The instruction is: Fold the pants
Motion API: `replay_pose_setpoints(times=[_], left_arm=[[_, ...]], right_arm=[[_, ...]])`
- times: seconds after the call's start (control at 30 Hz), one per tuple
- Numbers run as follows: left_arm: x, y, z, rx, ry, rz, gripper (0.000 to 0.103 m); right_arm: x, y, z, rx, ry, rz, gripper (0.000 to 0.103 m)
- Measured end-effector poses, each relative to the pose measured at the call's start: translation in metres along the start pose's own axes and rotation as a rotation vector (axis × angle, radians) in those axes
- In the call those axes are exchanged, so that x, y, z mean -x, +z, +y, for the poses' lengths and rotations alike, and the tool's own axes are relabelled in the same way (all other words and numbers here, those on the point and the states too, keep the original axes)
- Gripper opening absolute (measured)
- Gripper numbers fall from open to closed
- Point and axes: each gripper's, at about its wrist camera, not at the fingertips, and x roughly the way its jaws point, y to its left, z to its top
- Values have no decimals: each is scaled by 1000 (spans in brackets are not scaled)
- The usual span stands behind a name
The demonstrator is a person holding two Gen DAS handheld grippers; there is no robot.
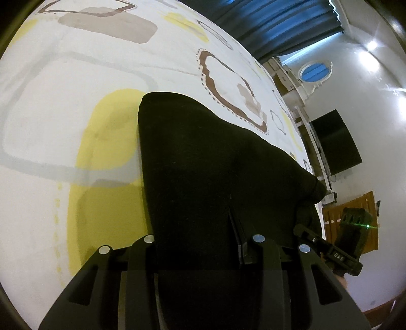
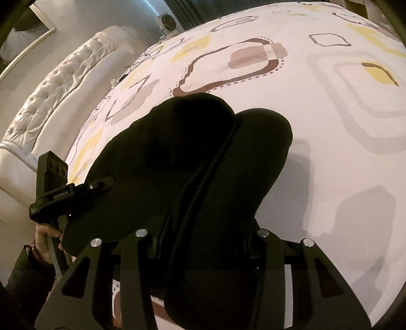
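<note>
The black pants (image 1: 203, 157) hang in a bundle over the patterned bedsheet (image 1: 63, 114), lifted at the near edge. My left gripper (image 1: 200, 233) is shut on the cloth, which covers most of its fingers; one finger (image 1: 237, 236) shows as a thin dark blade. In the right wrist view the pants (image 2: 192, 142) bulge in two folded lobes with a seam between them, and my right gripper (image 2: 208, 228) is shut on their near edge. The right gripper (image 1: 330, 248) also appears at the lower right of the left wrist view. The left gripper (image 2: 66, 193) shows at the left of the right wrist view, with a hand (image 2: 45, 241) on it.
The bed carries a white sheet with yellow, grey and brown shapes (image 2: 330, 127). A tufted white headboard (image 2: 50, 101) curves along its left side. Dark curtains (image 1: 266, 22), a black screen (image 1: 335, 142) and a wooden cabinet (image 1: 355, 218) stand beyond the bed's edge.
</note>
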Motion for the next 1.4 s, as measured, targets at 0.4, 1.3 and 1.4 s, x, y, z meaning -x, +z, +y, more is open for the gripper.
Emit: replay_pose_setpoints(times=[0.4, 1.3, 1.4], left_arm=[[0, 16, 13, 6, -11, -2, 37], [3, 23, 18, 24, -26, 6, 38], [3, 23, 19, 30, -32, 6, 38]], right_arm=[[-16, 15, -1, -10, 11, -9, 42], [-29, 30, -7, -43, 30, -12, 47], [-30, 30, -7, -46, 32, -12, 47]])
